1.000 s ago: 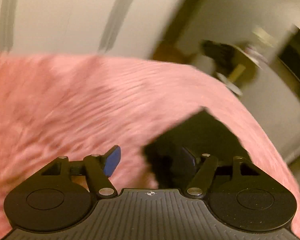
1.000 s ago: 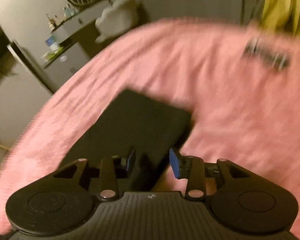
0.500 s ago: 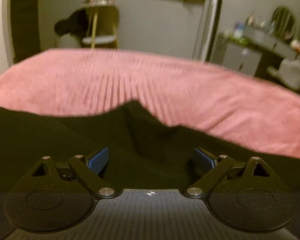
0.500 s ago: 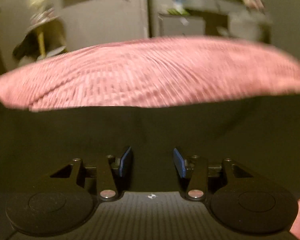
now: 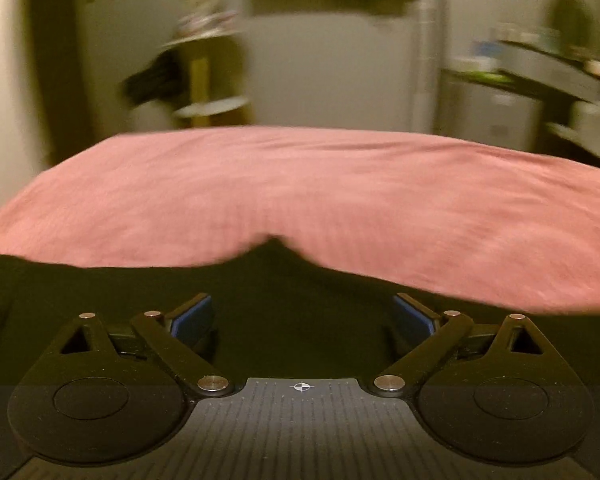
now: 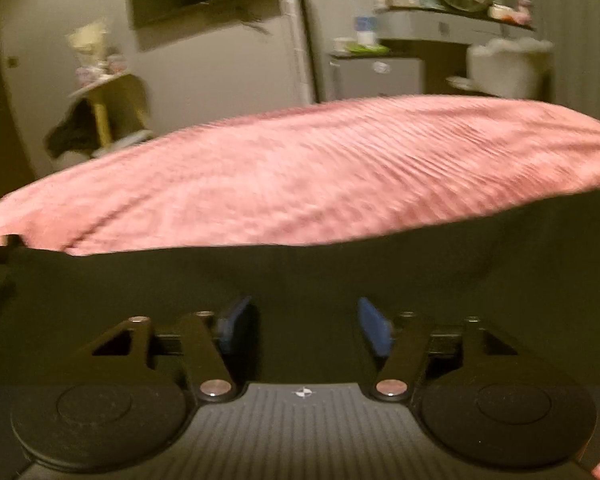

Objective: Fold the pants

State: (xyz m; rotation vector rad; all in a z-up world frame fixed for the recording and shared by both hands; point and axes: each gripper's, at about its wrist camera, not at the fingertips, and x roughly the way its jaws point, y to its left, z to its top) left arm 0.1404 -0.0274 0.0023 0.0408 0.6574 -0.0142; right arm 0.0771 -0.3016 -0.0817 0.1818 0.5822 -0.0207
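Black pants lie flat on a pink bedspread.
Left gripper is over the fabric, jaws wide and opening, nothing pinched. Right gripper is part open above the fabric, pads clear.

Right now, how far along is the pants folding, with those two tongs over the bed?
Early to midway, as far as I can tell. Done: the black pants lie spread on the pink bedspread. In hand: nothing is gripped. The left tongs are opening wide and the right tongs stand partly open; both hover over the dark cloth. Left: I see no neat folded bundle, so the folds seem unfinished.
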